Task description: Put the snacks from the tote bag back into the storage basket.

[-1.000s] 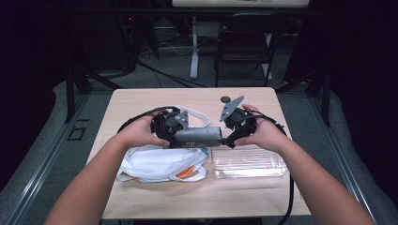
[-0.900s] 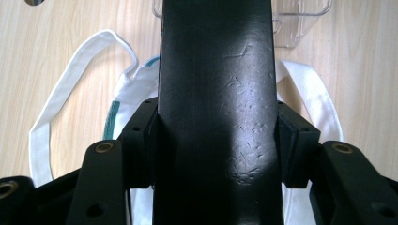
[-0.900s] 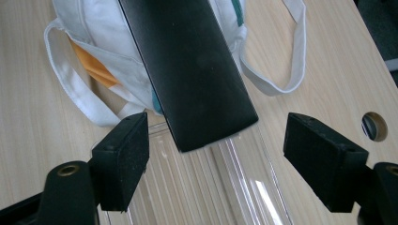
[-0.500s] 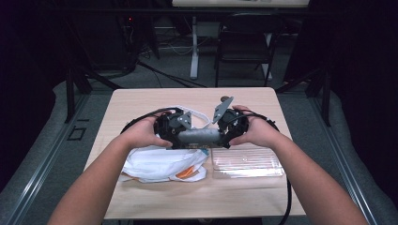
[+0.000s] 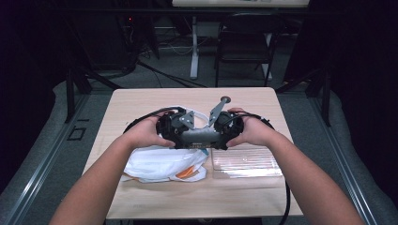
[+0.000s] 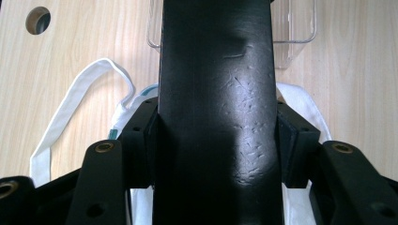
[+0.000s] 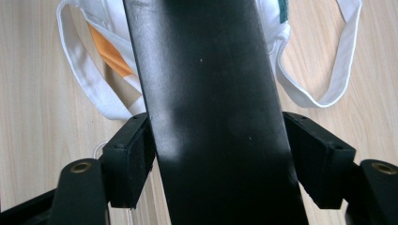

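High view: light wooden table [image 5: 141, 101], dark room, folding chair [image 5: 244, 44].

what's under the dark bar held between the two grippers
The table, the white cloth bag and a clear tray lie below the bar; the strip directly beneath it is hidden.

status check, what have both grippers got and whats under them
Left gripper and right gripper both shut on one black bar, held level between them. White cloth bag and clear tray lie below.
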Motion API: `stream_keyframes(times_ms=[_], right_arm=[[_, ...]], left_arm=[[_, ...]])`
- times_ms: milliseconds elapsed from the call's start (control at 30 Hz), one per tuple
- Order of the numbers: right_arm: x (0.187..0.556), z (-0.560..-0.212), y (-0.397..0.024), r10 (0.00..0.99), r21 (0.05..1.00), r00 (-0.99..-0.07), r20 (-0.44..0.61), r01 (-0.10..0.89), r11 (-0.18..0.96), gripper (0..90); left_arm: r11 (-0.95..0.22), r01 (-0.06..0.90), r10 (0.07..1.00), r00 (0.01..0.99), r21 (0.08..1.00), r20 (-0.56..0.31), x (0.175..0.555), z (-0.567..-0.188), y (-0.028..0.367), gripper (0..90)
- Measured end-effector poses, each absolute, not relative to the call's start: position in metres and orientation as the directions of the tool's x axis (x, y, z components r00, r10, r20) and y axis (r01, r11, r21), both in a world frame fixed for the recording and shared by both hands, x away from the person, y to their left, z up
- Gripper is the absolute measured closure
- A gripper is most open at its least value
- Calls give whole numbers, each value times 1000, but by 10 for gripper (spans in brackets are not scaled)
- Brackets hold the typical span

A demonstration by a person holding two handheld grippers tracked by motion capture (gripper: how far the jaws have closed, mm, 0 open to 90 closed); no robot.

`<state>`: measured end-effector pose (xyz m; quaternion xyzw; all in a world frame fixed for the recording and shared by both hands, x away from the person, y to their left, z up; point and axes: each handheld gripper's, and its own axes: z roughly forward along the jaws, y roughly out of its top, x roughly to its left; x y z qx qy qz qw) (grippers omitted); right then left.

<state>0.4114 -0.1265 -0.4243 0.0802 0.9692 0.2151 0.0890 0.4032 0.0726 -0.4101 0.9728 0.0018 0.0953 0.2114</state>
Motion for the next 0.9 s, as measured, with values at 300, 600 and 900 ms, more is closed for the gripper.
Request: stream_keyframes(times_ms=[300,600,900], right_arm=[[412,-427,-120,146,399,-979,-142,78,914,345],[412,-429,-119,140,377,-982,-124,84,923,386],[410,-431,-119,113,383,-986,-122,59,922,404]], left_arm=[[-904,-39,42,983,425,180,402,-413,70,435],[-901,-24,50,986,433,158,402,-416,68,431],[-892,11,77,989,453,127,403,-417,71,412]])
